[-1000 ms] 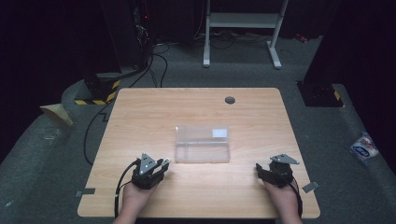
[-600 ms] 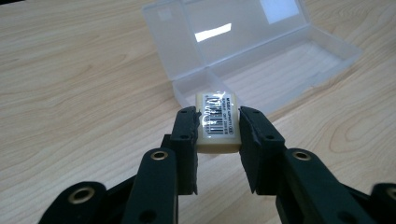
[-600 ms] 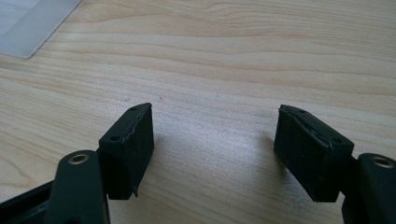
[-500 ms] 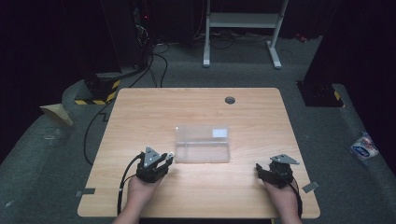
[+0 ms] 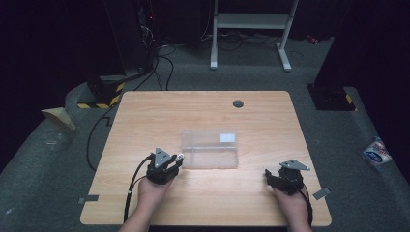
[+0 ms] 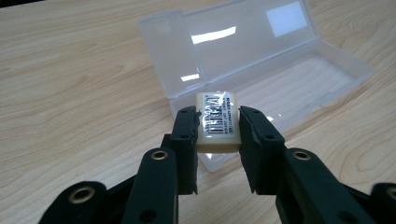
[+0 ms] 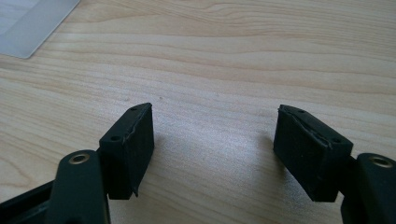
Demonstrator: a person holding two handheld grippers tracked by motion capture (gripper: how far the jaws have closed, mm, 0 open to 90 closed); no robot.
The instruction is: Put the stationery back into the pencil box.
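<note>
We're looking down on a light wooden table (image 5: 145, 116), and at its centre lies a clear plastic case (image 5: 210, 149), lid swung open and lying flat toward twelve o'clock, with a small white label (image 5: 227, 137) on the lid.

Over at seven o'clock from that case, the left gripper (image 5: 178, 158) sits just beside the case's near left corner, held in the person's left hand (image 5: 151, 191), its black cable (image 5: 131, 186) looping back toward the table's near edge. Switch to the left gripper view and we get the detail: the two black jaws are clamped on a small cream-coloured eraser (image 6: 217, 122) with a barcode printed on its top face. The eraser sits squarely between the pads, pinched on both sides, hovering right at the near end of the case's tray (image 6: 299, 88), just over its rim. We see the lid (image 6: 224, 42) beyond it, glare streaking across the plastic.

Now to the other side: the right gripper (image 5: 267, 178) is at four o'clock from the case, well apart from it, near the table's front edge, held in the right hand (image 5: 290, 203). In the right gripper view its jaws are spread wide with nothing between them, just bare wood grain below. A pale corner of the case (image 7: 37, 23) shows at ten o'clock.
</note>
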